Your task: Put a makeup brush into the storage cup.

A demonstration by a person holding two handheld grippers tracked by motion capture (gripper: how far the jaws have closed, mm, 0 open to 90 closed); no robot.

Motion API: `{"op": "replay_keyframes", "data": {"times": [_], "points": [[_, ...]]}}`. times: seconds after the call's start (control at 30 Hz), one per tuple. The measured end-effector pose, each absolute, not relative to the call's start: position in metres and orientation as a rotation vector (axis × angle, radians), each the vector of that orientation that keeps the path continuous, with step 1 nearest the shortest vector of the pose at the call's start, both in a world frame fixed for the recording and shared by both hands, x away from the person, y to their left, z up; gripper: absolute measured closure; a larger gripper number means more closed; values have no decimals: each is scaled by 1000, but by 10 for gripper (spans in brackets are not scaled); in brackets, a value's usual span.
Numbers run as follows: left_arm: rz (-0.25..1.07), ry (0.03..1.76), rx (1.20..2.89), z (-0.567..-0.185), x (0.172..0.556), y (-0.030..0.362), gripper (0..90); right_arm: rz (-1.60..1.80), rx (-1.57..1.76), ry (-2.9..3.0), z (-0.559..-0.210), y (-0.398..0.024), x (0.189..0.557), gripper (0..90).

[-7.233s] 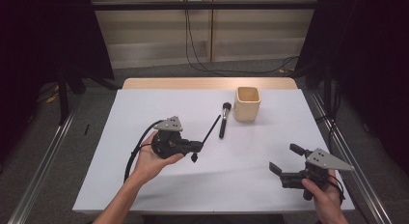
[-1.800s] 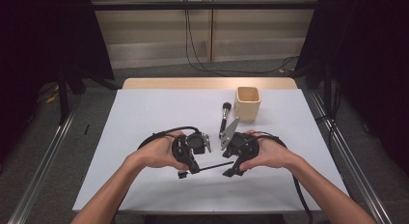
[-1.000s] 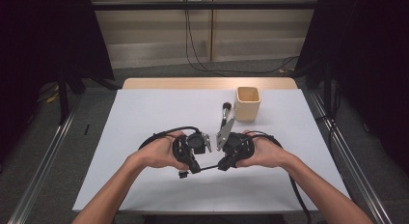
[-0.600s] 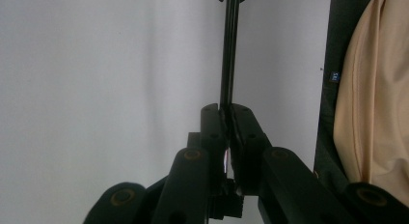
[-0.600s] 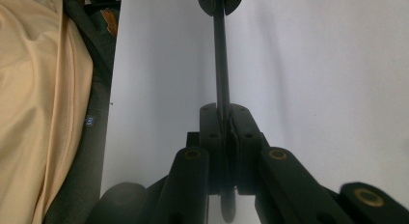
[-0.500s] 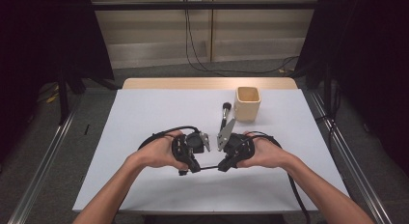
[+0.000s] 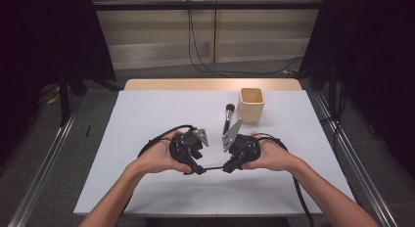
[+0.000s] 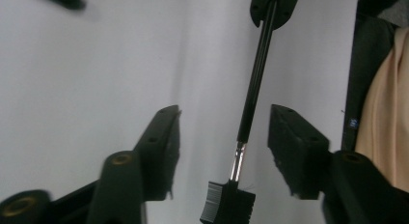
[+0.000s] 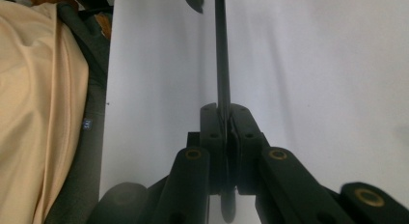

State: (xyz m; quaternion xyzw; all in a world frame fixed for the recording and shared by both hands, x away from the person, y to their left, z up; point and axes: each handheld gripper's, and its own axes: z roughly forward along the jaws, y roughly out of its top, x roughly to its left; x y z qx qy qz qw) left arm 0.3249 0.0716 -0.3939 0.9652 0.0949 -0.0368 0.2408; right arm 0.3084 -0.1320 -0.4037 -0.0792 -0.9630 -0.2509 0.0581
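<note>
One white table; grey floor, dark curtains around.

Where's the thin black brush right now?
In the high view, the thin black brush spans level between both tongs near the table's front: the right tongs clamp its handle; the just-opened left tongs flank it.

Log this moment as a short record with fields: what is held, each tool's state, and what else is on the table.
held item: thin black makeup brush with a flat bristle head, spanning between the two tools
right tool: shut on the thin black makeup brush's handle
left tool: jaws have just been opening; brush lies between them, pads apart from it
surface: white table
other items: square beige cup at far right; round-headed black brush lying beside it
</note>
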Motion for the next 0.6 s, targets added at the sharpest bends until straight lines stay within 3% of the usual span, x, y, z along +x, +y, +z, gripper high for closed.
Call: {"op": "replay_keyframes", "data": {"times": [0.07, 0.2, 0.6], "points": [[-55, 321, 2608, -396, 325, 75, 273, -765, -243, -2915, -404, -135, 309, 857], [-21, 375, 2564, -397, 326, 82, 194, -771, -274, -2917, -406, -138, 308, 857], [80, 519, 2452, -404, 323, 106, 51, -810, -435, -2914, -412, -158, 304, 856]]}}
